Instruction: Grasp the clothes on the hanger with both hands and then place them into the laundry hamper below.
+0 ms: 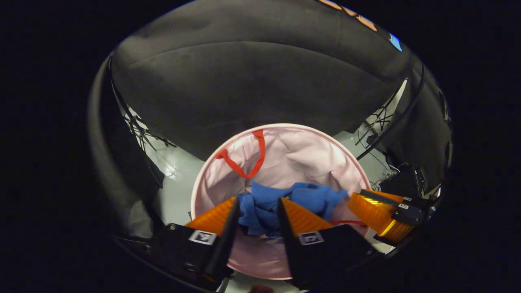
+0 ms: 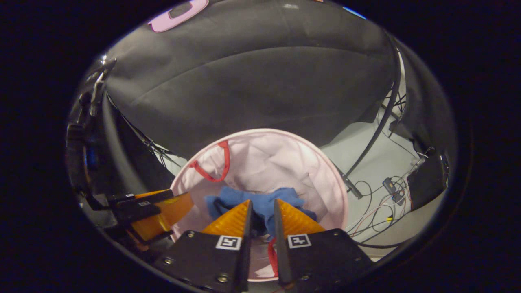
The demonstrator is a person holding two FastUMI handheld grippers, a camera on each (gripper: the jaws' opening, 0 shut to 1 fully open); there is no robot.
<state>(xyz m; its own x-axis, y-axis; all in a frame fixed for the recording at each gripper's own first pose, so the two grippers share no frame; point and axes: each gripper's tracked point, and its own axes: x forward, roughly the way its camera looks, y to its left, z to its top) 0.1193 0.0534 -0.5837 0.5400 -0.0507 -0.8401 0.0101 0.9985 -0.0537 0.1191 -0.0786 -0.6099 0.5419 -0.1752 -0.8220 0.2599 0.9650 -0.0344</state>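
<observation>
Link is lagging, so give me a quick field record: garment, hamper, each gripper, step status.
garment: blue cloth, bunched over the hamper opening
hamper: pink, round, red handle on the inner wall
left gripper: fingers apart, cloth between them; contact unclear
right gripper: fingers nearly together, cloth between them; grip unclear
floor: cables right of the hamper
status: cloth above the hamper, not yet resting inside

Black cloth wall (image 2: pixel 252 81) sags across the far side, pale glossy floor (image 2: pixel 382 162) below it, loose cables (image 2: pixel 382 203) trailing at right, dim light overall.
</observation>
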